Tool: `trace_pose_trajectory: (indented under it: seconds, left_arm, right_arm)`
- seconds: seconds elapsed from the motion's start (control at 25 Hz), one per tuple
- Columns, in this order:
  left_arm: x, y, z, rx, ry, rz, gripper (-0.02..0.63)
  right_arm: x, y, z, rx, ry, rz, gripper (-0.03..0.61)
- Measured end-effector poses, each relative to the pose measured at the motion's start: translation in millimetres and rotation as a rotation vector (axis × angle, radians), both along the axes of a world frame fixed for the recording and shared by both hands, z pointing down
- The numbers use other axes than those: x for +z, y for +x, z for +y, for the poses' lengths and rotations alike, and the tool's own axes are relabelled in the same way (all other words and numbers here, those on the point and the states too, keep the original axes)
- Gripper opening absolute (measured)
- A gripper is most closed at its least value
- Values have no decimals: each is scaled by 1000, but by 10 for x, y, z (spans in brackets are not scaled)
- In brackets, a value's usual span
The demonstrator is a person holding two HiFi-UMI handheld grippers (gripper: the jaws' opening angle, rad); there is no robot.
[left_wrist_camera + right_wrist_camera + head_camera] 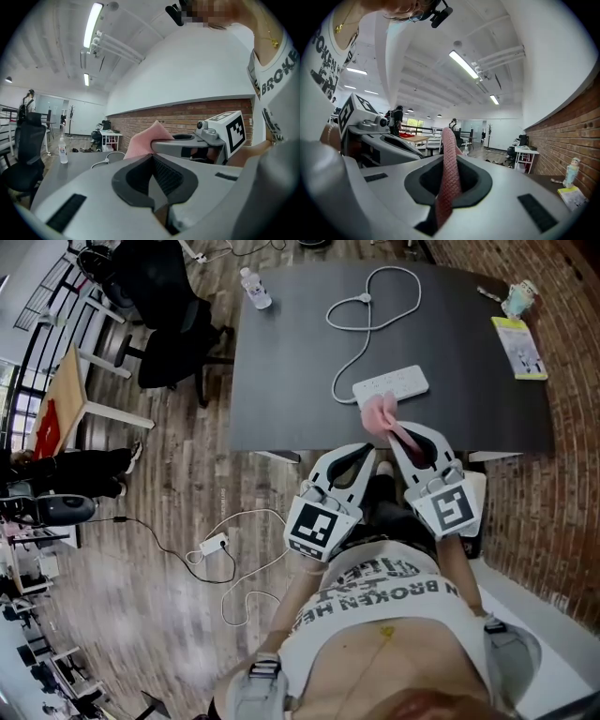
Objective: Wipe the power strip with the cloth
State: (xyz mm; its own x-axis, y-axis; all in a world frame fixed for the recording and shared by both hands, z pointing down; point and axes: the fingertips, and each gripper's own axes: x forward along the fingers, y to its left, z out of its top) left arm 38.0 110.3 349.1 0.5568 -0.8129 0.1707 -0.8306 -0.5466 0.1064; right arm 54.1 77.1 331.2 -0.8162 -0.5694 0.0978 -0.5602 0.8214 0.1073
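Cloth [380,415] hangs pinched in the right gripper [405,432], right beside the white power strip [392,384] near the table's [281,352] front edge. The left gripper [361,454] is closed on nothing. Best to lay the cloth flat and sweep lengthwise. The shirt reads "BROKEN".

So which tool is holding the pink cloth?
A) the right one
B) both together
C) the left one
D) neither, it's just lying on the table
A: the pink cloth is pinched between the jaws of the right tool, while the left tool is shut with nothing in it.
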Motion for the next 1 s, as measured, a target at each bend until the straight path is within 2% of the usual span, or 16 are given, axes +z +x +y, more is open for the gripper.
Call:
trace_pose_trajectory:
  seconds: [0.24,0.52,1.0]
  left_arm:
    - [-87,-13,-635,-24,15,-19,8]
    - [-47,11,-1161,-55,-14,-13,8]
    - [-18,254,-1673,-82,-12,-28,8]
  right_arm:
    - [-92,-71,-589,-45,10,-15,17]
    - [-91,-33,-1131,-76,6,-7,17]
    - [-44,251,-1606,-94,9,1,17]
